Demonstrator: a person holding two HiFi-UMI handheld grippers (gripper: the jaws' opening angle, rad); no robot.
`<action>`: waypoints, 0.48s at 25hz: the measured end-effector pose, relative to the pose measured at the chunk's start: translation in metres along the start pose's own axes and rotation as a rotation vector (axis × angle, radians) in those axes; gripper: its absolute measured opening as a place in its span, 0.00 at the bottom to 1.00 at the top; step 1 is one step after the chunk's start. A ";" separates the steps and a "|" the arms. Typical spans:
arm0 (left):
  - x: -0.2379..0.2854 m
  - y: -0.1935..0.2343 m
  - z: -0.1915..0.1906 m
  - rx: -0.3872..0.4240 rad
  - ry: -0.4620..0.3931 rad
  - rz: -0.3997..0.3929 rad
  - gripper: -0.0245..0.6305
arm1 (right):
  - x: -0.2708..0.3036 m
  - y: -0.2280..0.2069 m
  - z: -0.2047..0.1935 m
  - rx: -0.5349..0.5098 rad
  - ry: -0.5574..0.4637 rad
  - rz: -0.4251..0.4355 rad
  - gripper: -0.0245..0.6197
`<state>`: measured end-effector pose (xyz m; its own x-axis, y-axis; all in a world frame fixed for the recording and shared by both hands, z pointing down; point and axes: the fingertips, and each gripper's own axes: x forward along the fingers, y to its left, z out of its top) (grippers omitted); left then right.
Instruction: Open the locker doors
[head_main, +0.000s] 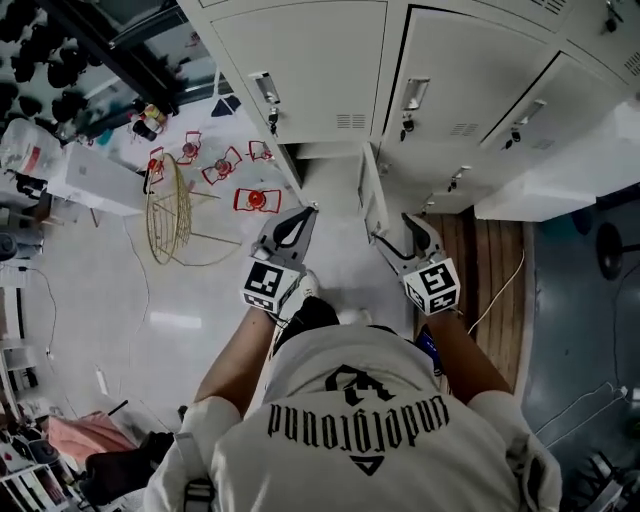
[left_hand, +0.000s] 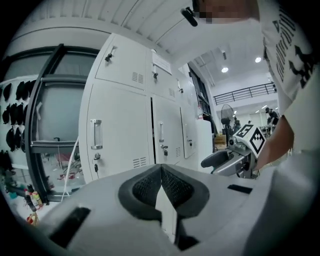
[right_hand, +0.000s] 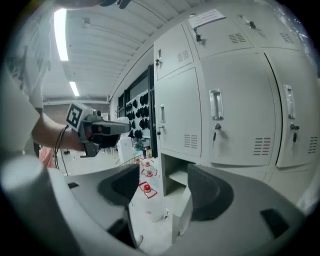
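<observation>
The white lockers (head_main: 310, 60) stand ahead, the upper doors closed with keys hanging in their locks (head_main: 272, 120). One low compartment (head_main: 325, 185) stands open, its door (head_main: 371, 198) swung out towards me. My right gripper (head_main: 412, 230) hovers just right of that door; in the right gripper view its jaws (right_hand: 162, 186) are spread wide, with the door's edge (right_hand: 184, 217) between them and neither pad touching it. My left gripper (head_main: 298, 222) is at the left side of the opening, and its pads (left_hand: 161, 172) meet with nothing held.
A yellow wire frame (head_main: 170, 210) and several red-and-white items (head_main: 256, 200) lie on the pale floor to the left. Wooden boards (head_main: 490, 250) with a white cable, and a big white box (head_main: 560, 170), sit to the right.
</observation>
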<state>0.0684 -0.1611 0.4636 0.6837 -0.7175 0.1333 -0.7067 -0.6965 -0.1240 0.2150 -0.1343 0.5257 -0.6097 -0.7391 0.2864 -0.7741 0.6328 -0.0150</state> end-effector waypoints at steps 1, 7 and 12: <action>-0.006 -0.003 0.010 -0.005 -0.009 0.007 0.05 | -0.006 0.005 0.013 0.002 -0.014 0.007 0.51; -0.029 -0.020 0.057 0.005 -0.064 0.050 0.05 | -0.028 0.026 0.073 -0.028 -0.114 0.060 0.51; -0.041 -0.022 0.073 -0.008 -0.071 0.095 0.05 | -0.034 0.032 0.098 -0.040 -0.166 0.088 0.50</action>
<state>0.0695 -0.1169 0.3893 0.6248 -0.7791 0.0516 -0.7700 -0.6258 -0.1245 0.1938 -0.1117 0.4216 -0.6969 -0.7064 0.1238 -0.7114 0.7028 0.0059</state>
